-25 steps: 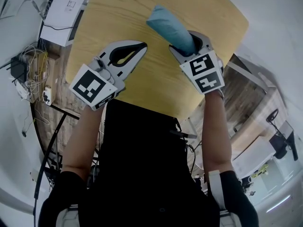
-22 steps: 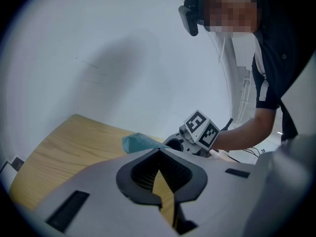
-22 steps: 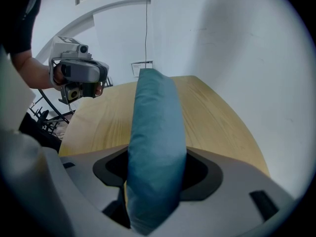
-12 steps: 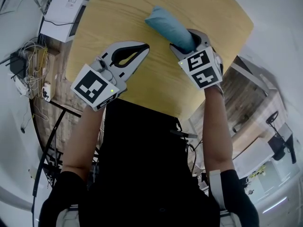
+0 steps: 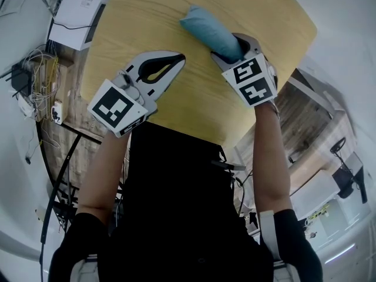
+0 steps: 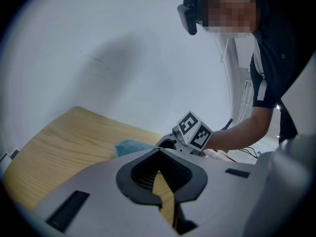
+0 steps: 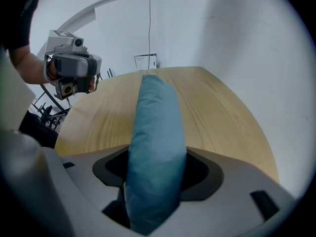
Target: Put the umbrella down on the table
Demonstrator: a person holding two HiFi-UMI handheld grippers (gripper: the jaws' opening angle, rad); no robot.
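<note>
Your right gripper clamps the near end of the umbrella — the blue roll sticks out ahead of the jaws, over the table; whether its tip touches the wood is unclear. Your left gripper hangs beside it — jaws together, empty.

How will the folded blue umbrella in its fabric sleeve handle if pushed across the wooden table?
The folded blue umbrella juts straight out from the right gripper without sagging, so it is probably stiff inside. Its fabric sleeve bulges at the jaws, so likely soft-skinned, not slippery. Being rounded, it may roll on the flat wooden table.
</note>
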